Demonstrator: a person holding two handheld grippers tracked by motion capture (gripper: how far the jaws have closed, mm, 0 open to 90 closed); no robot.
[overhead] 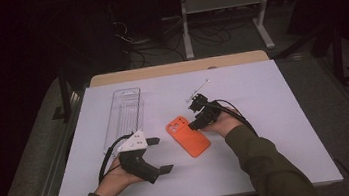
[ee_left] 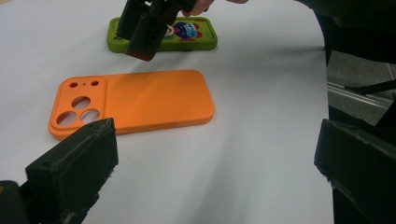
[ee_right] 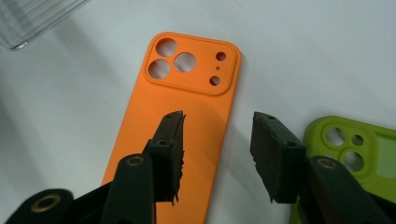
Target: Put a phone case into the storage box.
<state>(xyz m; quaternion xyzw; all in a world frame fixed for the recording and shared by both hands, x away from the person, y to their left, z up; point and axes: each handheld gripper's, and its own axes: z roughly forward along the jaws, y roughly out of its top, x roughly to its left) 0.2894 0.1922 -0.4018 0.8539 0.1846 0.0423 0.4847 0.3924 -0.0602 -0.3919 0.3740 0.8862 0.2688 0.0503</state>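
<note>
The orange phone case [overhead: 188, 136] is lying flat, back side up, near the middle of the white counter [overhead: 265, 117], camera cutouts pointing away from the person. The right claw [ee_right: 217, 156] is hovering just above the case's right edge, jaws spread, gripping nothing. The left claw [overhead: 161, 155] is resting on the counter to the left of the case, apart from it, jaws spread wide. A green phone case [ee_right: 355, 154] is lying just beside the right claw. A clear plastic tray [overhead: 123, 115] is sitting beyond the left claw.
</note>
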